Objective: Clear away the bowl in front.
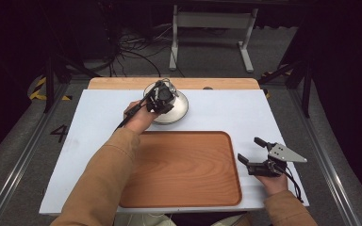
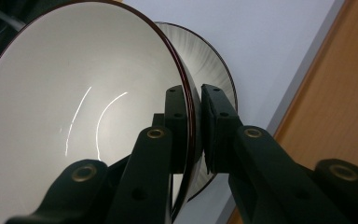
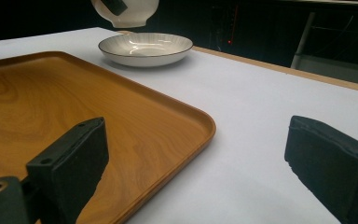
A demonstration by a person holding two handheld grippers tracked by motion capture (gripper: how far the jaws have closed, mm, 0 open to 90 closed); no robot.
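Observation:
A white bowl [image 2: 74, 116] with a dark rim hangs tilted above a striped shallow plate [image 2: 214, 60]. My left gripper [image 2: 196, 100] is shut on the bowl's rim, one pad inside and one outside. In the high view this gripper [image 1: 162, 96] hovers over the plate [image 1: 178, 112] at the back of the table, with the bowl [image 1: 170, 86] mostly hidden under it. The right gripper view has the bowl [image 3: 128, 11] lifted clear above the plate [image 3: 144, 49]. My right gripper [image 1: 248, 149] stands open at the tray's right side, nothing between its jaws [image 3: 196, 149].
A large wooden tray [image 1: 184, 169] lies empty at the table's front middle, just in front of the plate. The white tabletop [image 1: 99, 117] ends in a wooden strip at the back. Beyond it are cables and a metal frame on the floor.

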